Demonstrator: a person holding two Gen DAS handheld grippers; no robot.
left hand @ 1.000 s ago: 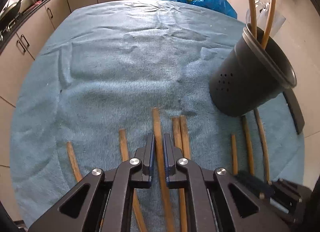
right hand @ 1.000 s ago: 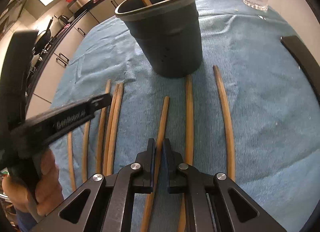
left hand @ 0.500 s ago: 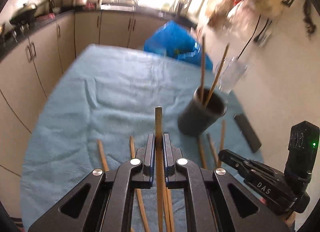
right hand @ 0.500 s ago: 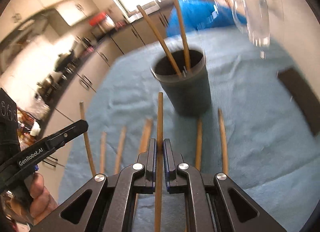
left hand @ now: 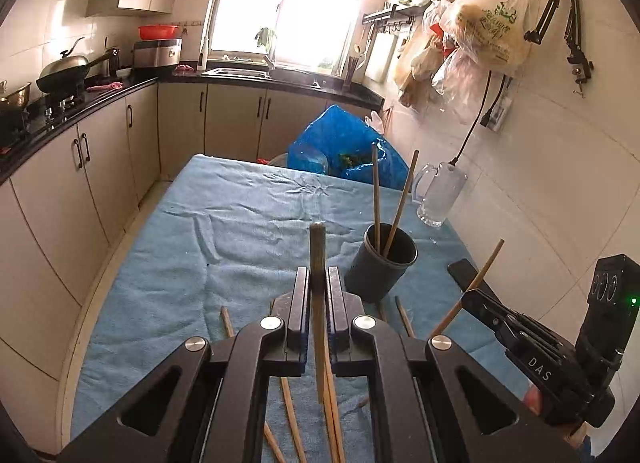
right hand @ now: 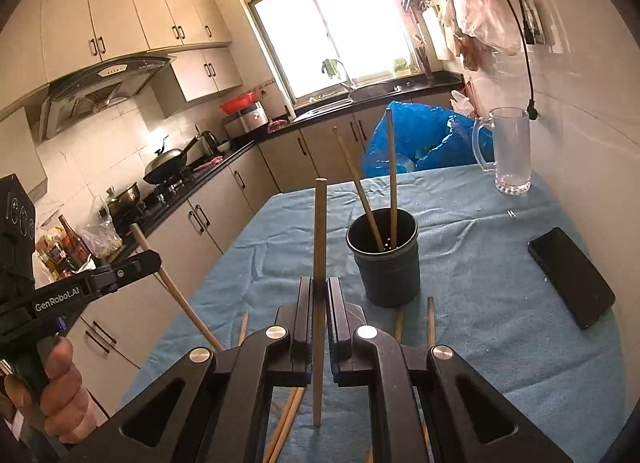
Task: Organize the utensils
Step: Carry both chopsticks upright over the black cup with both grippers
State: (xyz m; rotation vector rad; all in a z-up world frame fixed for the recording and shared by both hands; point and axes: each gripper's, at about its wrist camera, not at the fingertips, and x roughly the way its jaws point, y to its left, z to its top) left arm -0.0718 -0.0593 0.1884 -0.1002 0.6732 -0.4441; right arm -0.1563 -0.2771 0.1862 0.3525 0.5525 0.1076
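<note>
I've got the left gripper (left hand: 318, 317) clamped on a thin wooden chopstick (left hand: 317, 263), held upright above the blue towel-covered table (left hand: 240, 231); pinch sits around mid-shaft, top end poking past the fingers. More loose wooden chopsticks (left hand: 294, 423) lie flat on the towel below. Right gripper (right hand: 319, 317) is closed on a second wooden chopstick (right hand: 319, 231), also vertical. Dark round plastic utensil holder (right hand: 386, 263) stands just ahead, two sticks already leaning inside. Judgement: sticks are light, stiff, smooth, so they can pivot or slip in a narrow pinch; mid-shaft grip keeps them balanced, lower end goes in first. Black phone (right hand: 572, 275) and clear glass mug (right hand: 512, 151) sit well right of the holder
</note>
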